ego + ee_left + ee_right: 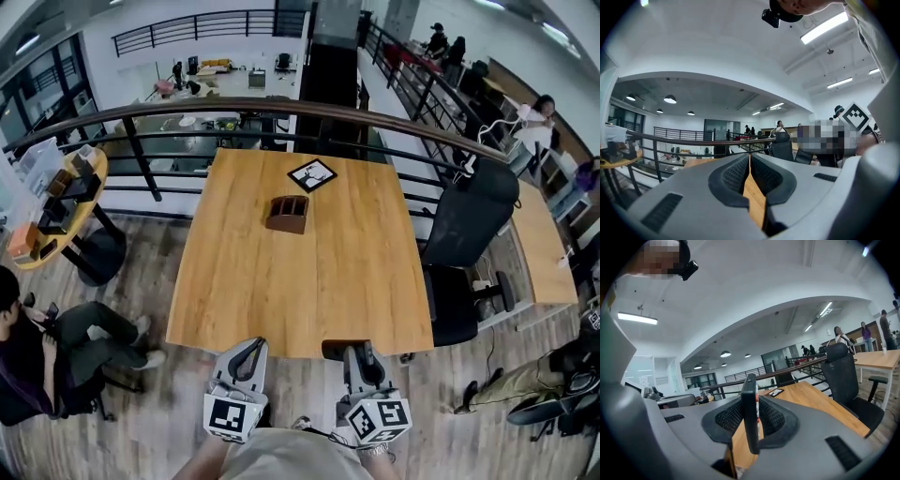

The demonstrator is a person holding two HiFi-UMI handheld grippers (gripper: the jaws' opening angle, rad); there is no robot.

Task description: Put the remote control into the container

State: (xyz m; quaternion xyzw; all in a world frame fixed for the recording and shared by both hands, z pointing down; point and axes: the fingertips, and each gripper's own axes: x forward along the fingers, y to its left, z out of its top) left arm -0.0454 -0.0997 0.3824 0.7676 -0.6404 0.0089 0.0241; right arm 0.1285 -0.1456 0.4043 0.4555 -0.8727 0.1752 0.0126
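The remote control (750,420), black and flat, stands edge-on between the pads of my right gripper (751,404), which is shut on it. In the head view that gripper (361,354) hangs at the near edge of the wooden table (281,291), and the remote's dark end (336,350) shows beside it. The brown open-topped container (287,214) stands far off, towards the table's far side. My left gripper (250,347) is held just off the near edge; its jaws (749,161) are shut with nothing between them.
A black-and-white marker card (312,174) lies beyond the container, and also shows as a card (776,392) in the right gripper view. A black office chair (466,230) stands at the table's right. A railing (187,117) runs behind. A seated person (42,352) is at the left.
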